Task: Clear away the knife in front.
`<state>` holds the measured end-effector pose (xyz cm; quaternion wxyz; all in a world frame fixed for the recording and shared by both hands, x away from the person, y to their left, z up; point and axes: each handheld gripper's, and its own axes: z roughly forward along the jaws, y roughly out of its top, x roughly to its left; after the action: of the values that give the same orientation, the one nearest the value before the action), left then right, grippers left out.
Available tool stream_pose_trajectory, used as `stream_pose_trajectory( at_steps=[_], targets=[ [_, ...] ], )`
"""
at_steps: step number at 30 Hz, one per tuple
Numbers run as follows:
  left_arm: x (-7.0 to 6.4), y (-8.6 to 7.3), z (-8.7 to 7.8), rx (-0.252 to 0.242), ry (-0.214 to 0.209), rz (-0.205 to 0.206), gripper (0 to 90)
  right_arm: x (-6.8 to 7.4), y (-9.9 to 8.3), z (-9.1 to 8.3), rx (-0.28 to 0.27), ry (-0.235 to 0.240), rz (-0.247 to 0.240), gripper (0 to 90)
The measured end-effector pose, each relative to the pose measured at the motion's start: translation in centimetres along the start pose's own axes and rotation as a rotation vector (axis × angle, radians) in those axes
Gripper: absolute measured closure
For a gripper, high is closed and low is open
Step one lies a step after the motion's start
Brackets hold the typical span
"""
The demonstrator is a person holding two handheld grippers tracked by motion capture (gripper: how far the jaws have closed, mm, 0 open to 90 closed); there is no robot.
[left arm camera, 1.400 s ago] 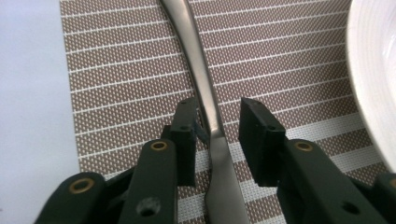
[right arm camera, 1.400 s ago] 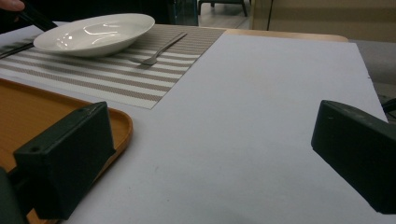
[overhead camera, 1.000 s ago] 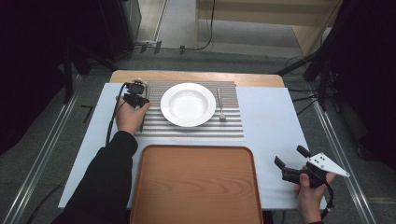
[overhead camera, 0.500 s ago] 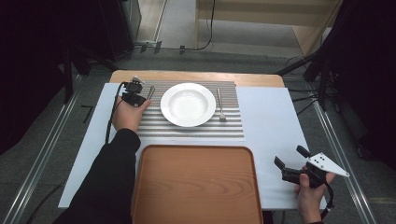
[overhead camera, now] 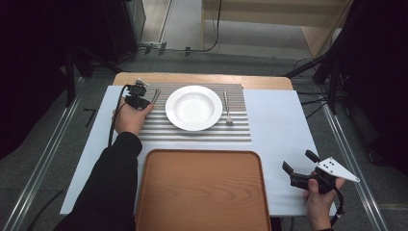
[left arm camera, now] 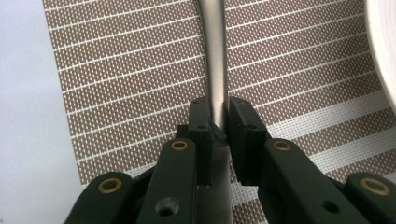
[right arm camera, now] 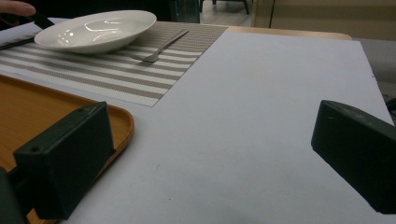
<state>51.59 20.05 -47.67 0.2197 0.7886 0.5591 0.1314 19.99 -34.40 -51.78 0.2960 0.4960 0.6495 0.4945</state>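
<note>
Utensil handle [left arm camera: 215, 70]: a slim metal handle, probably a knife though its working end is out of frame; it runs up the middle of the left gripper view and passes straight between the two jaws, pinched from both sides.
Same utensil from above [overhead camera: 156, 96]: upper left of the high view, lying on the left part of the placemat, just left of the plate.
Left gripper [overhead camera: 136, 99]: closed down to the handle's width, gripping it; the person's left hand [overhead camera: 128, 118] holds it at the mat's left edge.
Striped placemat [overhead camera: 202, 132]: brown and white, upper centre of the table.
White plate [overhead camera: 194, 107]: centred on the mat.
Fork [overhead camera: 227, 108]: on the mat, just right of the plate.
Wooden tray [overhead camera: 202, 192]: lower centre, just below the mat.
Right gripper [overhead camera: 304, 169]: lower right, jaws spread wide and holding nothing, over the pale table cover [overhead camera: 279, 130].
</note>
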Motion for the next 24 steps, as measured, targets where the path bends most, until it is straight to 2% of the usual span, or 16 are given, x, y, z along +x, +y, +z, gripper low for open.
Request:
stream_pose_trajectory(
  at_steps=[4, 7, 10, 19, 24],
  targets=[
    [-0.2, -0.2, 0.0, -0.011, 0.011, 0.012, 79.4, 0.0, 0.0, 0.0, 0.001, 0.0, -0.001, 0.0],
    [0.2, -0.2, -0.2, -0.011, -0.021, -0.01, 79.4, -0.1, 0.0, 0.0, -0.001, -0.001, 0.002, 0.0],
    [0.1, -0.3, -0.6, -0.02, -0.016, 0.008, 79.4, -0.1, 0.0, 0.0, -0.001, 0.0, 0.005, 0.0],
    [-0.2, -0.9, -1.7, -0.073, -0.063, 0.0, 79.3, -0.1, 0.0, 0.0, -0.002, 0.001, 0.007, 0.0],
    [-0.3, -0.9, -2.3, -0.083, -0.075, 0.022, 79.3, -0.1, 0.0, 0.0, -0.001, 0.0, 0.006, 0.0]
  ],
)
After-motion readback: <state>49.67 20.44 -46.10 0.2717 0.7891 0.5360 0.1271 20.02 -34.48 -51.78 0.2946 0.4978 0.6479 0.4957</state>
